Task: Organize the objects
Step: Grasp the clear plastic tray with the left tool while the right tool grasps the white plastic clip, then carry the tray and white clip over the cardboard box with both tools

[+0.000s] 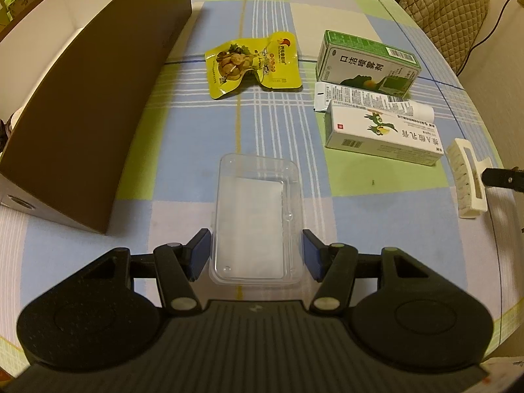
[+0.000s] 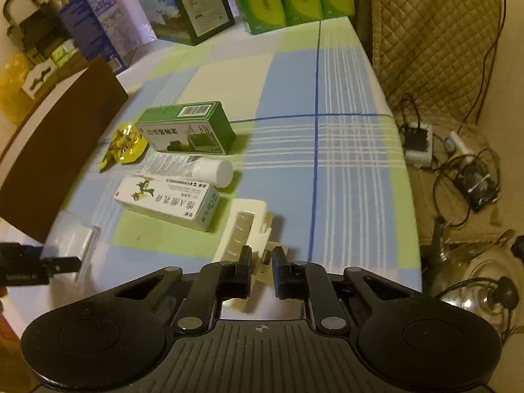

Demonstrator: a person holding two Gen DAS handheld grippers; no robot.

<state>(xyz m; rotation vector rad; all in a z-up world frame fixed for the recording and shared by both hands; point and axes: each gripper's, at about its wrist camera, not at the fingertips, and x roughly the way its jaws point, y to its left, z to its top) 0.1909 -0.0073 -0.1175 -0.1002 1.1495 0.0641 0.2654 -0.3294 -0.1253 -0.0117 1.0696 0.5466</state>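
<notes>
A checked tablecloth [image 1: 268,26] in blue, green and white covers the table. On its left side stands a big brown cardboard box [image 1: 91,104]. Near the middle lies a clear plastic tray [image 1: 255,219], and the left gripper [image 1: 257,255] has its jaws spread wide, one on each side of the tray's near end, not pressing it. Farther away lies a yellow snack pouch [image 1: 252,64]. To the right are a green carton [image 1: 366,64], a white tube [image 1: 373,101] and a white carton [image 1: 383,134], side by side. The right gripper [image 2: 262,260] is narrowed around the handle end of a cream hair claw clip [image 2: 244,226]; I cannot tell if the fingers really squeeze it.
</notes>
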